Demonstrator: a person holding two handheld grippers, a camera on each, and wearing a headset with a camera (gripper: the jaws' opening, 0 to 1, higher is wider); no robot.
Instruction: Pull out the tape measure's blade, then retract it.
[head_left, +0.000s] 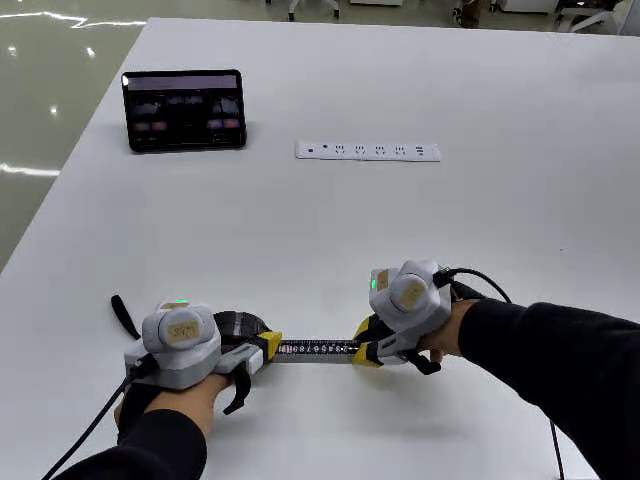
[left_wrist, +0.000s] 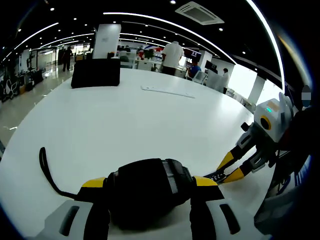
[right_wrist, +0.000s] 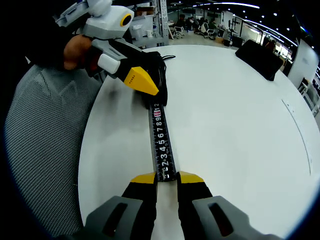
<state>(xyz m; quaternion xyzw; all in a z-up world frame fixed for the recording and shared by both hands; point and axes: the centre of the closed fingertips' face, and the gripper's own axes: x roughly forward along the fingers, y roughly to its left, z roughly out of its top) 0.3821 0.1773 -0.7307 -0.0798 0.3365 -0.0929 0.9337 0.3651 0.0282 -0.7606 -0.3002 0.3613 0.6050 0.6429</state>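
Head view: my left tongs (head_left: 262, 348) sit at 7 o'clock on the white surface (head_left: 330, 230), clamped around the black tape measure (head_left: 240, 325). Its blade (head_left: 315, 348) runs flat across to my right tongs (head_left: 365, 352) at 5 o'clock, which pinch its far end. A dark tablet (head_left: 184, 110) stands at 11 o'clock and a white power strip (head_left: 367, 151) lies near 12.

Left gripper view: the yellow-tipped jaws press on both sides of the tape measure (left_wrist: 145, 195) at 6 o'clock. Its black strap (left_wrist: 44, 165) trails off toward 8. My right tongs (left_wrist: 231, 169) come in at 4 o'clock.

Right gripper view: the jaws are closed on the blade (right_wrist: 160, 140) at its low numbers, at 6 o'clock. It stretches straight toward 12, where my left tongs (right_wrist: 142, 81) hold the tape measure (right_wrist: 156, 62). The tablet (right_wrist: 260, 60) is at 2 o'clock.
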